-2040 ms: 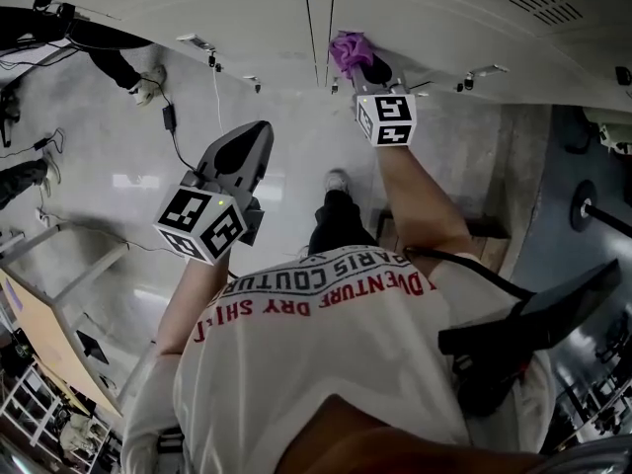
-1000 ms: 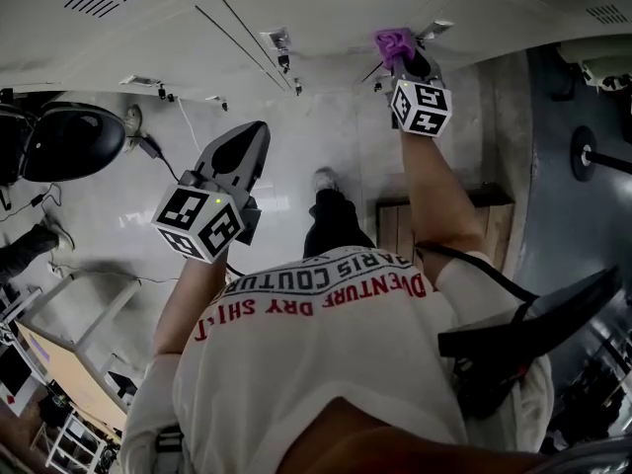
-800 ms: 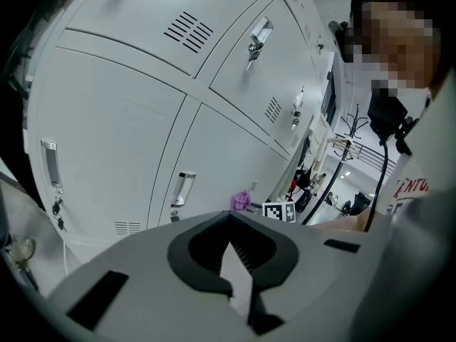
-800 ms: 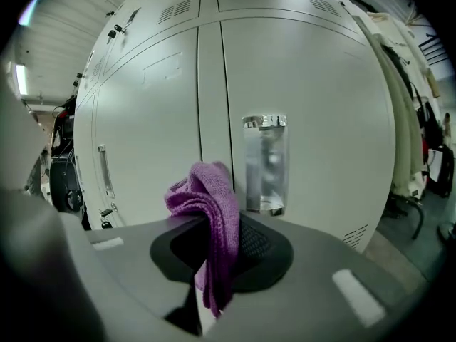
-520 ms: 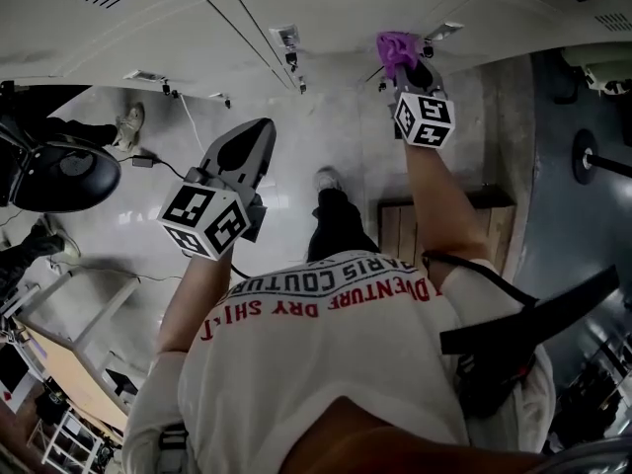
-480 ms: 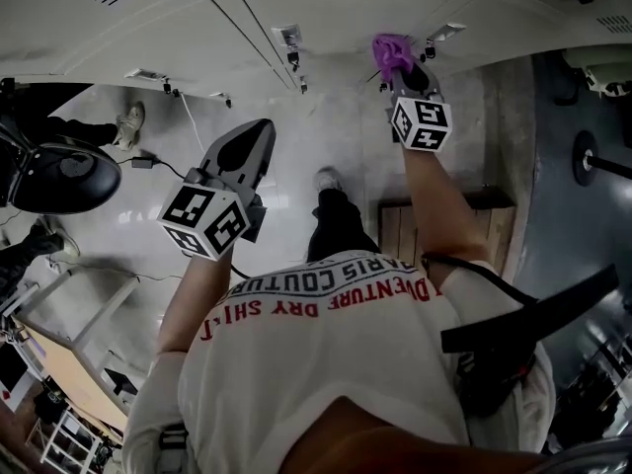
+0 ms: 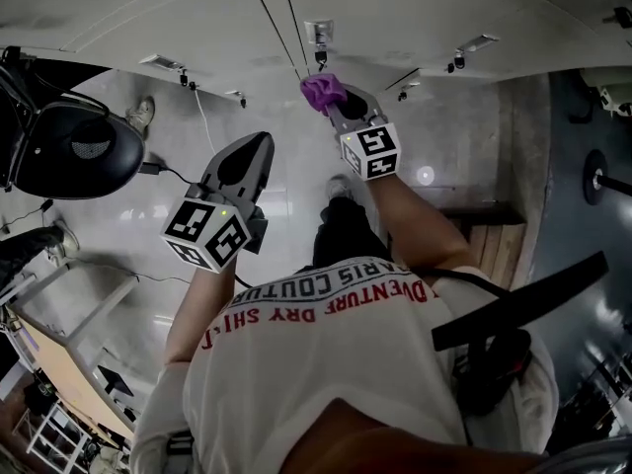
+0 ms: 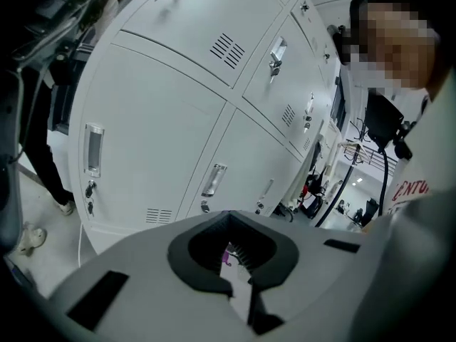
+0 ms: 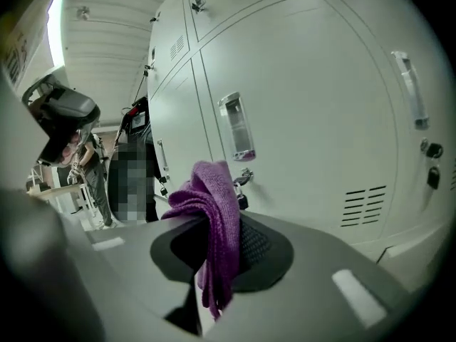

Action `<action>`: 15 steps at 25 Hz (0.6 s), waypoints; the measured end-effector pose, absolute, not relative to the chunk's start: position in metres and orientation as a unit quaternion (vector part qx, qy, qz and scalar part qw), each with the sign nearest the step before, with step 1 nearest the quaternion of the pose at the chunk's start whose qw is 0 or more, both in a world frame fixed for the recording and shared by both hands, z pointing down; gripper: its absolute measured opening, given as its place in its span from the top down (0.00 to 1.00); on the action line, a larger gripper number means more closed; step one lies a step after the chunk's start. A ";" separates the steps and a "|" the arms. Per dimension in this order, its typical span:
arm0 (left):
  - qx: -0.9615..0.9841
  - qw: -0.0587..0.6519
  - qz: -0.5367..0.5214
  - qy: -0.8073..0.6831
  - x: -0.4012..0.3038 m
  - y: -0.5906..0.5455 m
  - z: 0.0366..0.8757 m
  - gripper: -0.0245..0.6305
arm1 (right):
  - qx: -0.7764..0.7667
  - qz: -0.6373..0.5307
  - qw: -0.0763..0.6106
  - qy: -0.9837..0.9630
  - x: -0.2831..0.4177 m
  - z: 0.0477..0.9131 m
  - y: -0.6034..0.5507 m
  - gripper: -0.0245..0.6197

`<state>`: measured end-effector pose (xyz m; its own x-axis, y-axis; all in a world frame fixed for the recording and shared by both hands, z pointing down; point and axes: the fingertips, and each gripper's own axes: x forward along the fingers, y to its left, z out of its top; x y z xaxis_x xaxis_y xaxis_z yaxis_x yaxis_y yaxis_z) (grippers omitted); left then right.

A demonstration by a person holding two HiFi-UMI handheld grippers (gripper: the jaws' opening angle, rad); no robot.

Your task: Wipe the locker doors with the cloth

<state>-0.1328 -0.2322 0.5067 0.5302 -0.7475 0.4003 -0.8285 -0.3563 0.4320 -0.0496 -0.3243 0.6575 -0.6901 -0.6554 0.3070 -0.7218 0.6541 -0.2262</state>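
Two grippers are raised in front of a bank of pale locker doors (image 7: 178, 8). Furthest left in the head view, a black office chair (image 7: 77, 151) stands on the glossy floor (image 7: 148, 215). Next comes the left gripper (image 7: 260, 144), held out over the floor and well short of the lockers. Its own view shows the jaws pressed together with only a hairline slit between them and nothing caught there. It faces the lower doors, where a recessed handle (image 8: 214, 179) and a strip of vent slots (image 8: 158, 214) can be seen.

To its right, the right gripper (image 7: 338, 105) reaches further forward, close to the seam between two doors. Its jaws are clamped on a purple cloth (image 9: 214, 212). The fabric is pinched in the middle of the jaws, with a bunched fold standing up past the tips toward the door and a loose end hanging down through the gap behind. In the right gripper view the bunch overlaps a key lock (image 9: 244, 179) that sits just beneath that door's own handle, and more vent slots lie lower to the right. Neither view shows whether the cloth actually touches the metal.
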 end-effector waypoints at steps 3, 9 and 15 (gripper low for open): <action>0.815 0.297 0.066 -0.493 -0.145 -0.228 0.522 0.96 | 0.375 0.171 0.099 -0.906 -0.079 0.672 -0.330 0.88; 0.808 0.307 0.072 -0.498 -0.156 -0.219 0.561 0.96 | 0.388 0.159 0.109 -0.901 -0.102 0.695 -0.360 0.88; 0.806 0.307 0.068 -0.502 -0.161 -0.218 0.574 0.96 | 0.428 0.158 0.096 -0.885 -0.097 0.698 -0.389 0.88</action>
